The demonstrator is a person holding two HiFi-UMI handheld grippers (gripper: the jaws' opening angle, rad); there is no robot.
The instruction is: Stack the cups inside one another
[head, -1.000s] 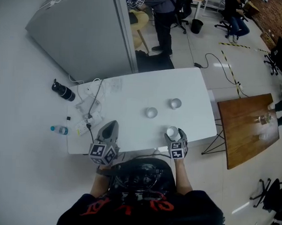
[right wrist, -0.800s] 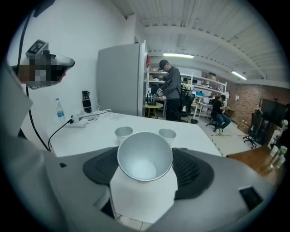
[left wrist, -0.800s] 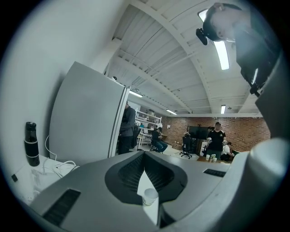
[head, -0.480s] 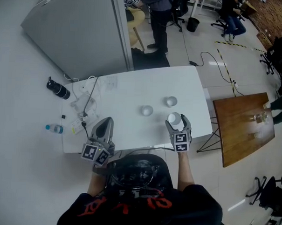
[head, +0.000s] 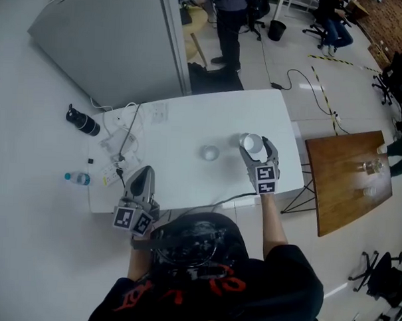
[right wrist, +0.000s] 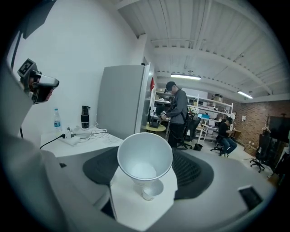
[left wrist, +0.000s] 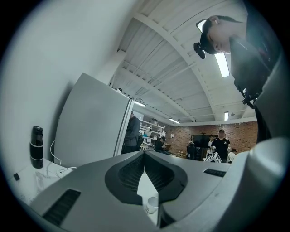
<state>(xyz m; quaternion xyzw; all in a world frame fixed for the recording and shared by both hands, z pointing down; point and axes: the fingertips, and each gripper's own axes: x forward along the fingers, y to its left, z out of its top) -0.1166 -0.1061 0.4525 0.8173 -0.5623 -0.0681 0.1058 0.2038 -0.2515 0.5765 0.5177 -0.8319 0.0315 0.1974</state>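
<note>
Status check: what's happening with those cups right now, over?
Right gripper shut on white cup, above second cup. Left gripper shut, empty. Third cup stands aside.

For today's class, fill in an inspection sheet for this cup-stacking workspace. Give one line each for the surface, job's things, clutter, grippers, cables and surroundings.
Surface: white table, bare in the middle.
Job's things: three white cups. The held cup is in the air, roughly above the second cup, which sits on the table. The third cup stands upright, alone.
Clutter: black flask, water bottle and power strip at the table's left end.
Grippers: right gripper shut on the held cup. Left gripper shut, empty, near the table's front edge.
Cables: white cables by the power strip.
Surroundings: grey panel, wooden table, standing person.
</note>
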